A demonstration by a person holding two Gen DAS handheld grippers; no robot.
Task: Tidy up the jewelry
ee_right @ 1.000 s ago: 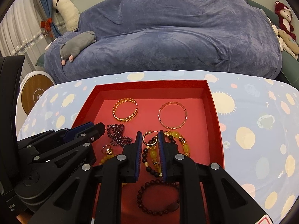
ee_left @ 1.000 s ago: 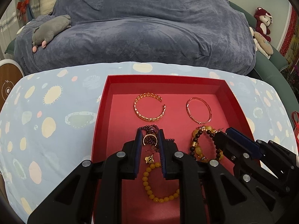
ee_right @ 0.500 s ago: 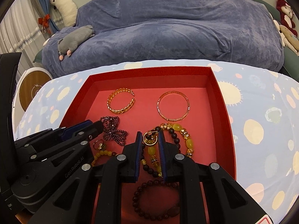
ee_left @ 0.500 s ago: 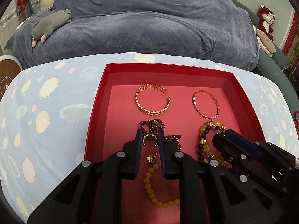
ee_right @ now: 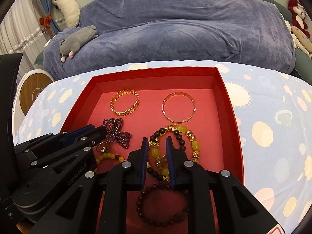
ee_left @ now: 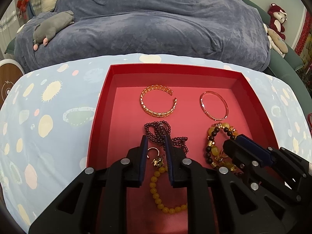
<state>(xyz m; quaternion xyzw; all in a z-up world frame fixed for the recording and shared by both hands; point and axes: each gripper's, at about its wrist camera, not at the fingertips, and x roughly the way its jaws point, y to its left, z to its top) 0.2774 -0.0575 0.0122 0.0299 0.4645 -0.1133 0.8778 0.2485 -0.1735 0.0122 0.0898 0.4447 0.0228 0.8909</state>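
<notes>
The red tray [ee_left: 101,117] lies under both tongs, unmoved. Left tongs [ee_left: 155,139] and right tongs [ee_right: 157,139] stay narrowly parted; I cannot tell whether they are pinching. The gold ring [ee_left: 153,152] and gold hoop [ee_right: 164,159] now sit further back between their pads, probably neither placed yet.

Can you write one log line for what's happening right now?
scene: red tray of jewelry | left gripper: narrow gap, gold ring between, grip unclear | right gripper: narrow gap over yellow-and-dark bead bracelet, grip unclear
</notes>
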